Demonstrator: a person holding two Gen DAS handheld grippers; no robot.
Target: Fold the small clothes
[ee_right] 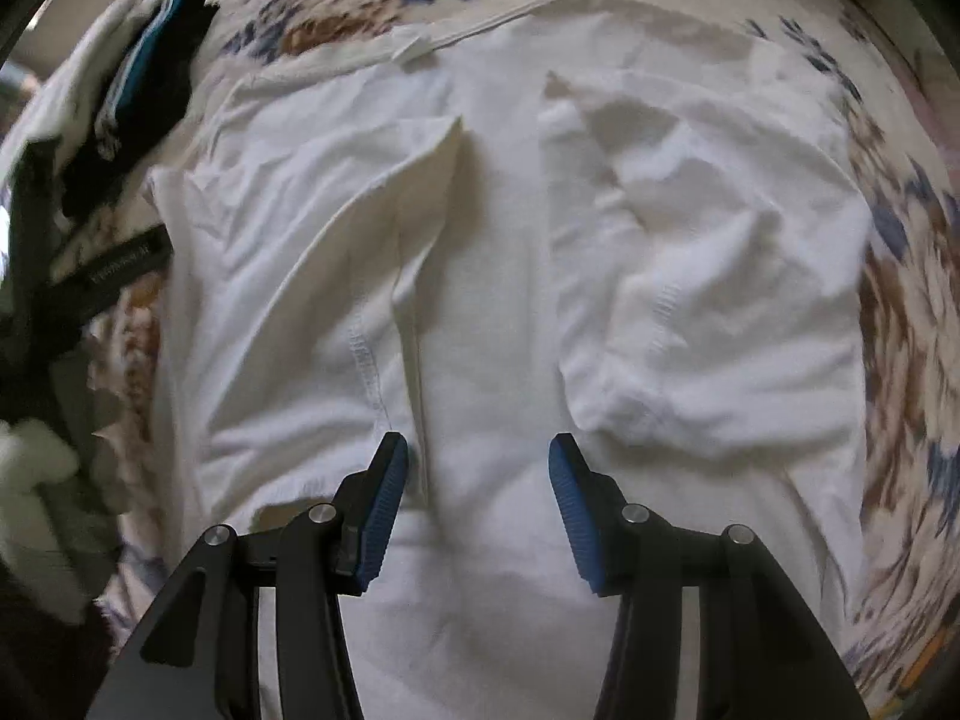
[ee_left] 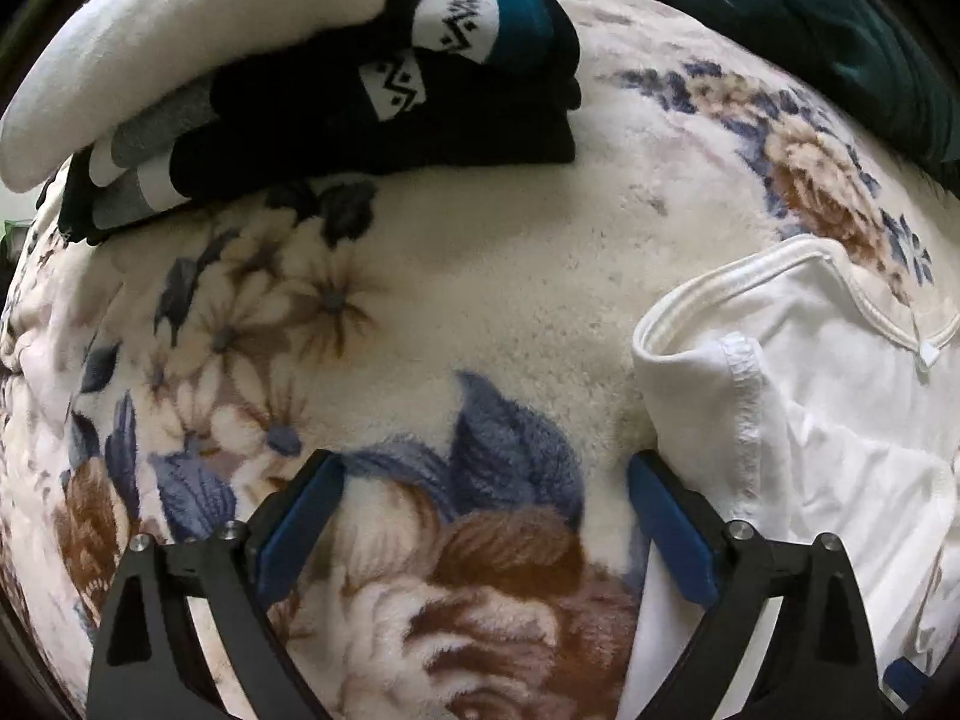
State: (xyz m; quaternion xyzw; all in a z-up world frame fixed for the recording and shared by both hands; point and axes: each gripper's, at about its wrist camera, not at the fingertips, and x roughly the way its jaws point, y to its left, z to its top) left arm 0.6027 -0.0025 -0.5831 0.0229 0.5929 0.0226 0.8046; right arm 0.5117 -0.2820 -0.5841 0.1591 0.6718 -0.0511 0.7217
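Two hand-held grippers are held open: right (ee_right: pixel 477 468) over the sleeve-folded shirt (ee_right: pixel 492 240), left (ee_left: pixel 486 480) beside it, above the blanket (ee_left: pixel 480 276), seemingly poised for folding.

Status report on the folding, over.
Left gripper and right gripper open, empty. White shirt flat, both sides folded in. Folded dark clothes stacked aside, nothing blocking.

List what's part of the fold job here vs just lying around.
In the job:
- white T-shirt, spread flat with both sleeves folded in
- left gripper, open over the blanket beside the shirt
- right gripper, open above the shirt

Lying about:
- floral blanket underneath
- folded dark patterned clothes
- white fleece on that stack
- dark green garment
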